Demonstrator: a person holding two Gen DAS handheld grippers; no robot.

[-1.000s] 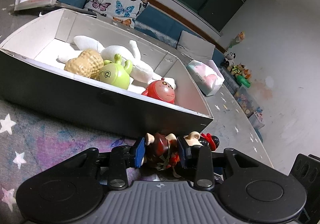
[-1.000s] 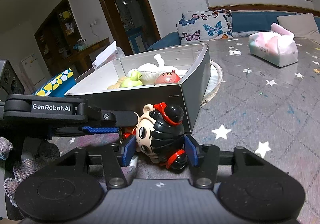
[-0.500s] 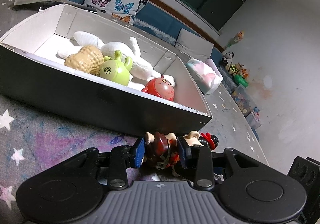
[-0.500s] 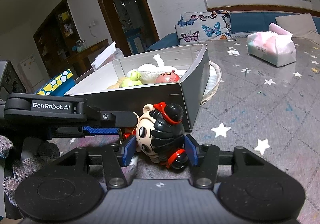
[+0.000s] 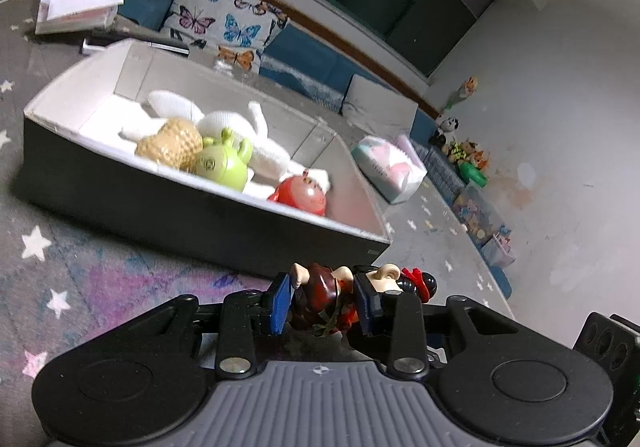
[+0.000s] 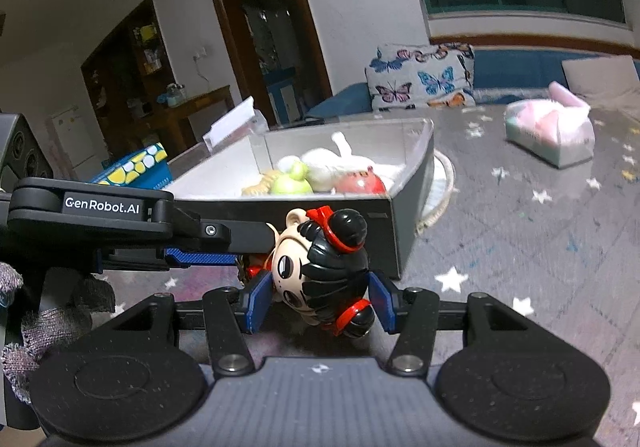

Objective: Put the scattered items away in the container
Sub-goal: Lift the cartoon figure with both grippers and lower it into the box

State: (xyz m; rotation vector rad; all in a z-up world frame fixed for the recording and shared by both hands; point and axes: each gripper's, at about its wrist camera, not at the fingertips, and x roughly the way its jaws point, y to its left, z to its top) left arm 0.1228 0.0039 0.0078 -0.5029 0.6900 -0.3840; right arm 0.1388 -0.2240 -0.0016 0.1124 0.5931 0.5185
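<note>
A doll with a big black-haired head and a red-brown body (image 5: 324,303) is held by both grippers just in front of the grey box (image 5: 168,203). My left gripper (image 5: 322,305) is shut on its body. My right gripper (image 6: 316,297) is shut on its head (image 6: 320,271). The doll hangs a little above the star-patterned cloth. In the box lie a white plush rabbit (image 5: 240,127), a peanut toy (image 5: 170,143), a green toy (image 5: 222,167) and a red round toy (image 5: 302,199). The box also shows in the right wrist view (image 6: 304,203).
A tissue pack (image 5: 390,171) lies on the cloth beyond the box, also in the right wrist view (image 6: 550,135). A butterfly cushion (image 5: 228,27) sits on the blue sofa behind. A blue and yellow patterned box (image 6: 134,167) stands at the left.
Both grippers have lifted the doll and risen, so the box now sits lower and farther in both views. Both grips are unchanged.
</note>
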